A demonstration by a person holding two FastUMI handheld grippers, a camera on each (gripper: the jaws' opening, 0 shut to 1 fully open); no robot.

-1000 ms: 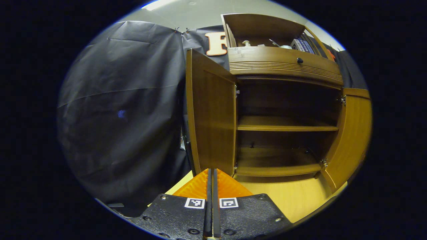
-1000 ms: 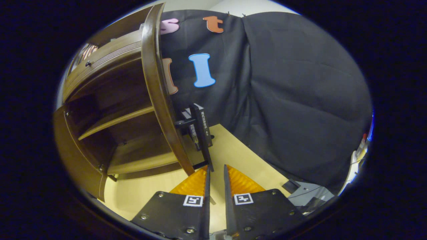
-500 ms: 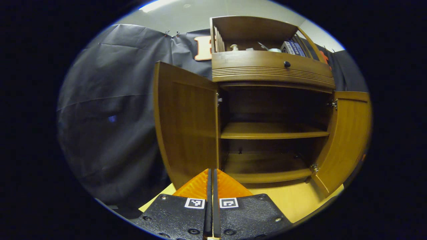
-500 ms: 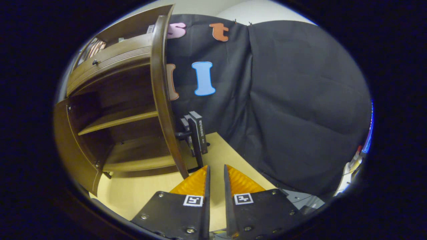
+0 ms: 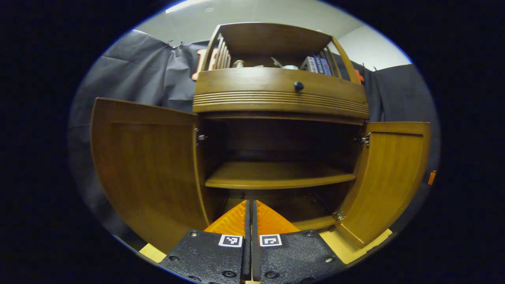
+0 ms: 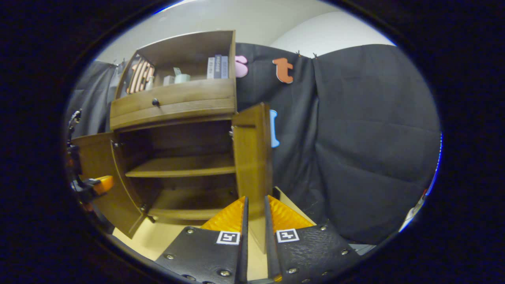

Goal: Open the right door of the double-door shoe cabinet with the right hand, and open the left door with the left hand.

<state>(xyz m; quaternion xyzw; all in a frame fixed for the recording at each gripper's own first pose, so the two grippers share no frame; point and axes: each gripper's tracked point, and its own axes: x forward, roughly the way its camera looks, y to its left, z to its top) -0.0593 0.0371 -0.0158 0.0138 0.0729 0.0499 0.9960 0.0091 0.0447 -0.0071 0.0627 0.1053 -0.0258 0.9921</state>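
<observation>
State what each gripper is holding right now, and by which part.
Nothing is held. The left gripper is shut on nothing in front of the open cabinet. The right gripper is slightly open, with the right door beyond its tips, ungripped.

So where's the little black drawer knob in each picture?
Left gripper view: knob near top centre, on the drawer front above the open doors.
Right gripper view: knob upper left, on the same drawer front.
Shared landmark: the shelf below it.

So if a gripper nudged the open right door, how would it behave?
The right door would likely swing stiffly as one rigid wooden panel, pivoting on its hinges. Standing wide open and ungripped, it probably moves easily.
</observation>
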